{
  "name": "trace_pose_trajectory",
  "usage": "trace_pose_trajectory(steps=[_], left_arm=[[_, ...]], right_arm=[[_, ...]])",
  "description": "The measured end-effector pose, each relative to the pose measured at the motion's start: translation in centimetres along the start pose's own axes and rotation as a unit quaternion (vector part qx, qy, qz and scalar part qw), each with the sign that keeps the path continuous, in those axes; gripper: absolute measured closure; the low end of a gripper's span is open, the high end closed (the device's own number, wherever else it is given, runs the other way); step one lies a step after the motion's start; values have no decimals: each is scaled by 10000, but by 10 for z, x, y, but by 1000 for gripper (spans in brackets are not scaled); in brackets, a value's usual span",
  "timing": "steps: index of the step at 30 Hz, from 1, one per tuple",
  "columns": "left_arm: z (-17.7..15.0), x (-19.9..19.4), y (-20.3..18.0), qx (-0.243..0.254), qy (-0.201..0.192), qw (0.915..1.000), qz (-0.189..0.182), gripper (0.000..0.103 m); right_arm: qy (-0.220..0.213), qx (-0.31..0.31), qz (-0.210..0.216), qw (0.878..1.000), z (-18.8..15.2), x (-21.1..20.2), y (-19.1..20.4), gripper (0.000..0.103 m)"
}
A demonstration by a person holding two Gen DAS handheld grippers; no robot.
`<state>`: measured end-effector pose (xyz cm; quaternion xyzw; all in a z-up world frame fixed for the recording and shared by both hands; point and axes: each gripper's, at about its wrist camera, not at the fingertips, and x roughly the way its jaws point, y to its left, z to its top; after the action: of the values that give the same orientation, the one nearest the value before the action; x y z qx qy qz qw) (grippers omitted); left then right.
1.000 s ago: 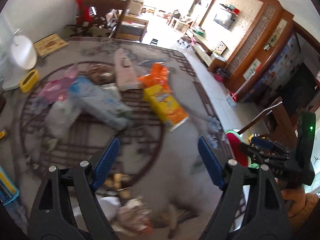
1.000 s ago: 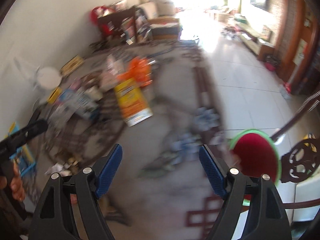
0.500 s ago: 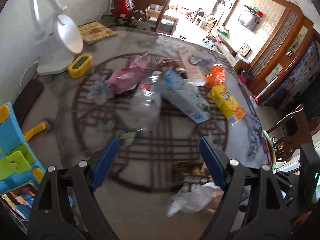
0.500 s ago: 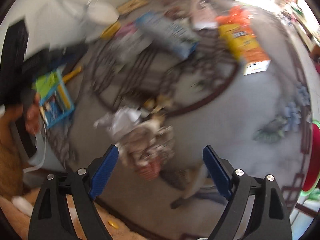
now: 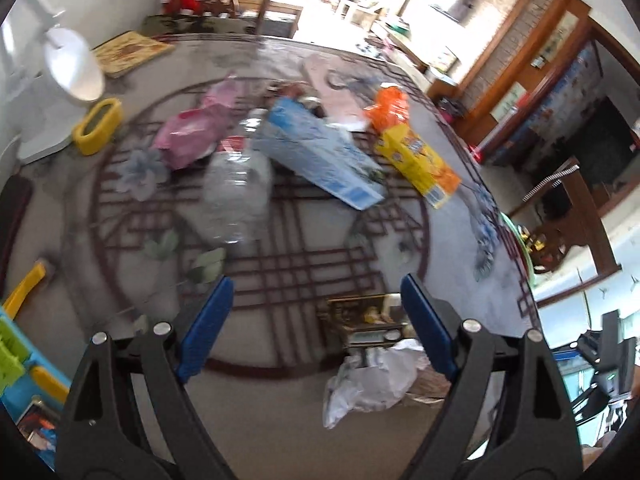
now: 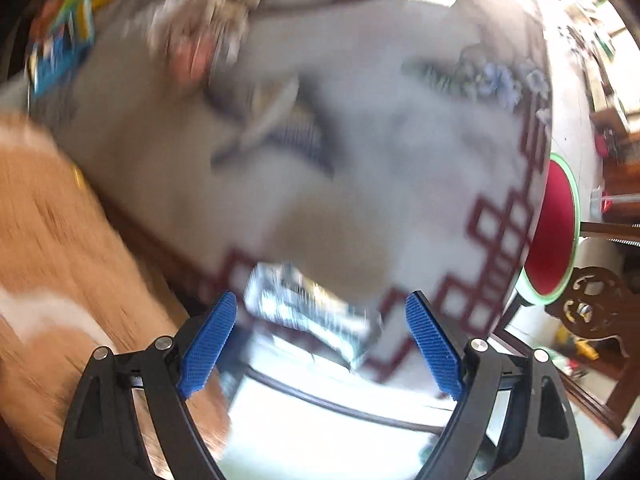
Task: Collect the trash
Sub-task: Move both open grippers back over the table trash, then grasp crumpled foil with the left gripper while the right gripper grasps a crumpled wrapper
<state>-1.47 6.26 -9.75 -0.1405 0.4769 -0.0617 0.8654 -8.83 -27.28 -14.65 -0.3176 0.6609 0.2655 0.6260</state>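
In the left wrist view the trash lies on a round patterned table (image 5: 448,240): a clear plastic bottle (image 5: 236,192), a blue carton (image 5: 320,156), a yellow box (image 5: 420,160), an orange bag (image 5: 388,106) and a pink bag (image 5: 188,136). Crumpled white paper (image 5: 376,380) and dark wrappers (image 5: 364,320) lie just inside the right finger of my left gripper (image 5: 316,312). Its jaws are opening and the pads touch nothing. My right gripper (image 6: 320,328) points straight down at the table's near edge (image 6: 400,208), open and holding nothing. A blurred trash heap (image 6: 200,40) lies far ahead of it.
A white lamp (image 5: 72,64), a yellow container (image 5: 98,126) and a book (image 5: 128,52) stand at the table's far left. Colourful toys (image 5: 16,360) sit at its near left. A red disc with a green rim (image 6: 552,232) and a carved chair (image 6: 592,300) are beside the table.
The left gripper moved over the table and dropped closer to the paper and wrappers. The right gripper swung down from the trash heap to the table's near edge, and its jaws widened.
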Motion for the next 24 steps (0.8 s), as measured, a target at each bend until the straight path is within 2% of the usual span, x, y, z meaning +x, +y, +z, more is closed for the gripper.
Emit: trace_pose_trajectory(steps=[2, 4, 6, 7, 10, 11, 14, 17, 21, 24], left_arm=[[-1, 4, -5, 77, 66, 9999, -86, 20], [-4, 6, -10, 216, 145, 9995, -153, 20], [-8, 5, -14, 331, 200, 9990, -206, 20], [-11, 4, -15, 399, 224, 9986, -253, 20], [-19, 4, -19, 616, 333, 9967, -403, 20], [-22, 5, -20, 688, 399, 9958, -453, 20], [-36, 16, -27, 904, 738, 9914, -594, 20], [-47, 29, -32, 1001, 957, 9886, -586, 20], [-60, 51, -30, 836, 1229, 9874, -540, 20], [-64, 63, -23, 555, 1329, 9881, -534, 21]], right_arm=[[147, -144, -182, 9996, -2, 12, 3, 22], [236, -259, -299, 9989, -1, 23, 5, 29], [326, -364, -370, 9981, 2, 32, 7, 46], [323, -389, -406, 9979, 4, 34, 7, 45], [99, -238, -356, 9990, 15, 29, 0, 56], [16, -155, -342, 9993, 20, 26, -3, 80], [-534, 539, -242, 9968, 47, 10, -23, 80], [-1070, 1201, 31, 9870, 66, -2, -37, 81], [-1717, 2109, 668, 9600, 93, -21, -55, 81], [-1937, 2387, 832, 9479, 118, -31, -54, 81]])
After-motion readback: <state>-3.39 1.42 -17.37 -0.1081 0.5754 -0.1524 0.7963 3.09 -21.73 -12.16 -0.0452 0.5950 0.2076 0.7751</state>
